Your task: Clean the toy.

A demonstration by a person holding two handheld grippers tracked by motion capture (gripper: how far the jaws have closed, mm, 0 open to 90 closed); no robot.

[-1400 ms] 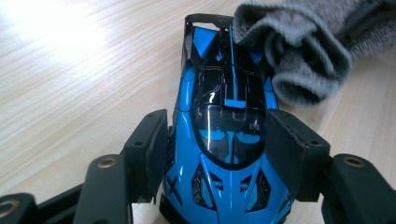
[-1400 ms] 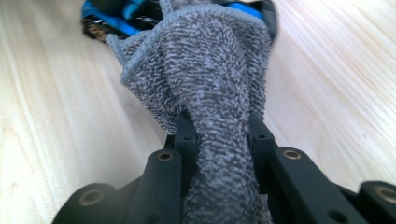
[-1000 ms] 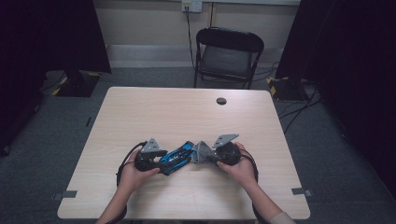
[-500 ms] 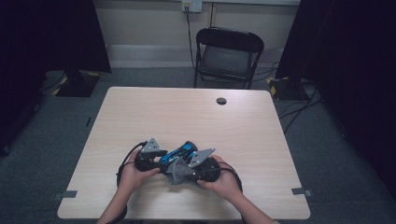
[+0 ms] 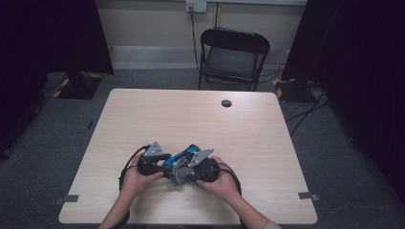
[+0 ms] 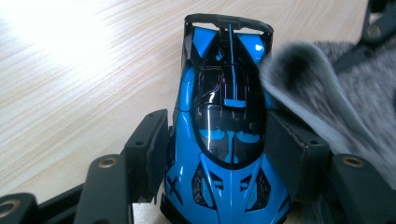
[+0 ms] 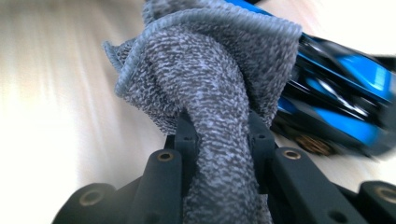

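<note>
A blue and black toy racing car [image 5: 185,153] sits low over the wooden table [image 5: 191,114] near its front edge. My left gripper [image 5: 168,163] is shut on the car. In the left gripper view the car [image 6: 229,116] points away between the two pads, which press on its flanks. My right gripper [image 5: 185,174] is shut on a bunched grey cloth [image 5: 178,175]. In the right gripper view the cloth [image 7: 210,84] rises from the gripper [image 7: 219,135] and lies against the side of the car [image 7: 345,102]. The cloth [image 6: 322,88] touches the car's right flank.
A small black round cap [image 5: 226,103] sits in the table toward the far edge. A black folding chair [image 5: 234,55] stands behind the table. Dark curtains hang on both sides, and cables run across the floor at the right.
My right gripper has moved left and nearer the front edge with the cloth, closing in against the car. The left gripper and the car have stayed put.
</note>
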